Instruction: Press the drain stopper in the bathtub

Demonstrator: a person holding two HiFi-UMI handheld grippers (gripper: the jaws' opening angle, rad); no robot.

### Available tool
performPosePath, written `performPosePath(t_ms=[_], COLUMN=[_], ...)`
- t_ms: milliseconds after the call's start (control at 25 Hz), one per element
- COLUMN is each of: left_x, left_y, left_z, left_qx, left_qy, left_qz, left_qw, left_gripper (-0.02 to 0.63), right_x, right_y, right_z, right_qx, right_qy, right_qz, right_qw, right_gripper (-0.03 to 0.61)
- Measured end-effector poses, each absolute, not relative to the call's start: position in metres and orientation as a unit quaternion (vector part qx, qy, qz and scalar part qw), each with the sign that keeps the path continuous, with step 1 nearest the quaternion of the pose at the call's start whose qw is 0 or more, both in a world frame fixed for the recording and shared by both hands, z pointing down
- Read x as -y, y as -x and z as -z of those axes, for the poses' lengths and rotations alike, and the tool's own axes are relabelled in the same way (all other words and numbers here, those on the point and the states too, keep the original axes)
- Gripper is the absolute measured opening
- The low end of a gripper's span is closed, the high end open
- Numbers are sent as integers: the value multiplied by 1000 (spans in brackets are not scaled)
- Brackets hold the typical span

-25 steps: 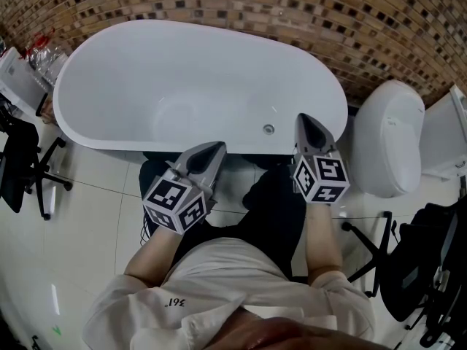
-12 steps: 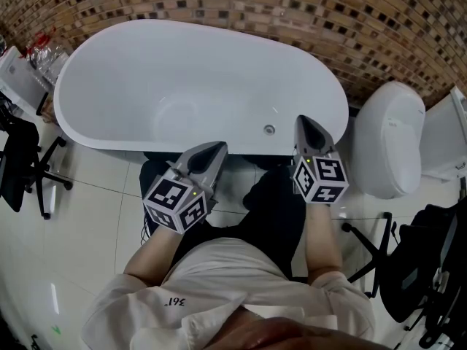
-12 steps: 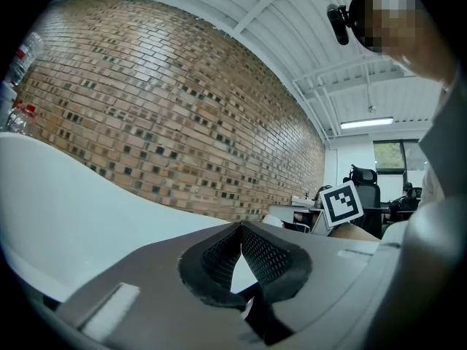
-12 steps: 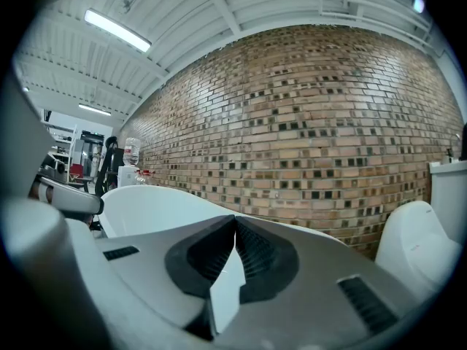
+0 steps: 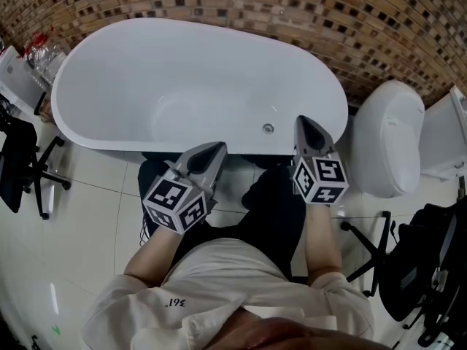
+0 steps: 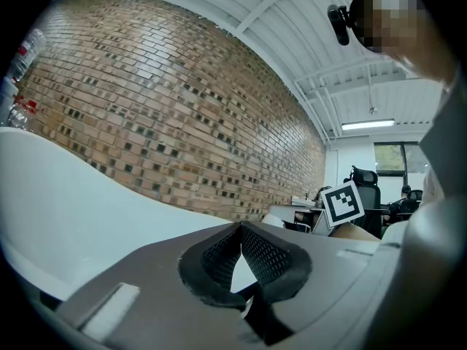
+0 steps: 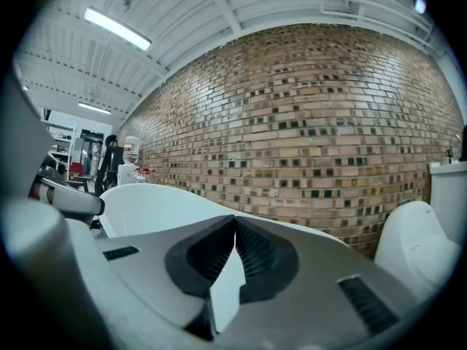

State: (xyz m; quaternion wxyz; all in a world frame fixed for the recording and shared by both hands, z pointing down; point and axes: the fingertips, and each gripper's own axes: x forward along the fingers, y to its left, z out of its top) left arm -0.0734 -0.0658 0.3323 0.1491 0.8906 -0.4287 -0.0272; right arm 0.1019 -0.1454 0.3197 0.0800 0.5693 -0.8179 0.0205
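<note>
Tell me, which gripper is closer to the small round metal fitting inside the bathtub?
Right. The right gripper is just to the right of the fitting; the left gripper sits farther off, to its lower left.

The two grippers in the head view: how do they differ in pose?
The left gripper leans rightward; the right gripper points straight ahead. The right gripper's tip is nearer the small round fitting in the bathtub than the left gripper's. Both are shut, hold nothing, and reach its near rim.
</note>
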Motion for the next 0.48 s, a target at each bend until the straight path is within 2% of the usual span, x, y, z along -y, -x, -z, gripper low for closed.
performPosePath(t_ms=[480], left_x=[75], left_y=[79], left_z=[-333], left_qx=[428], left_qy=[-893], left_qz=[21], left_qw=[138], left_gripper=[8], right_x=[150], right_y=[-91], right_z=[-318], right_qx=[824], right_qy=[-559], right_qz=[-7], right_qw=[91], right_gripper=[15])
